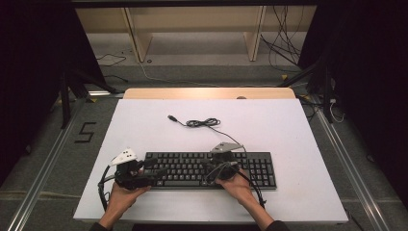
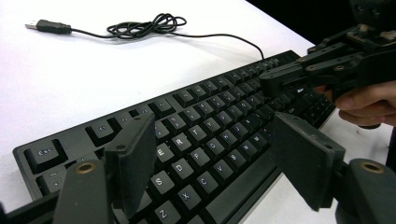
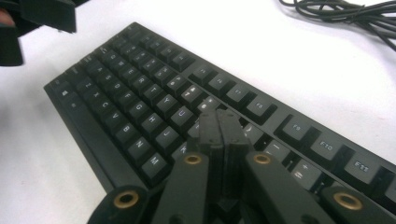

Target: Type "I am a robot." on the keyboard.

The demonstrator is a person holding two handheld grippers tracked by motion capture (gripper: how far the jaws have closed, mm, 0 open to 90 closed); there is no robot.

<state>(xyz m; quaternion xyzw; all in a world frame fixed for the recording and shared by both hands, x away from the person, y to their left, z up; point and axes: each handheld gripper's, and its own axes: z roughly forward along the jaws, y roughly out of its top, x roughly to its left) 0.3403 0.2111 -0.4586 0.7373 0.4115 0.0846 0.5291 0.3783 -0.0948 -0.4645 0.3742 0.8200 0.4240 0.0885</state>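
Here's the black keyboard [image 1: 211, 169] lying flat on the white table [image 1: 144, 125], long side running across, close to the person's edge; its thin cable [image 1: 204, 123] snakes off the back edge into a loose coil further up the board, with the USB plug [image 1: 171, 117] lying free at the end

Left gripper [image 1: 153, 174] sits low over the keyboard's left end, held in the left hand [image 1: 122, 195]; in the left gripper view its two jaws stand wide apart with nothing between them, the letter rows from Q and A down to Z showing clean through the gap; so it's released, gripping nothing

Over to the right gripper [image 1: 211, 171], held in the right hand [image 1: 236, 185] above the middle of the keyboard; in the right gripper view its jaws are pressed flat against each other, clenched tight with nothing caught between, tips right down over the keys near the K and the number row above; whether the tips actually touch a keycap, I cannot tell

From the left gripper view that same right gripper [image 2: 280, 79] pokes in from the right, closed tip hovering over the far rows; the two grippers are near each other but apart
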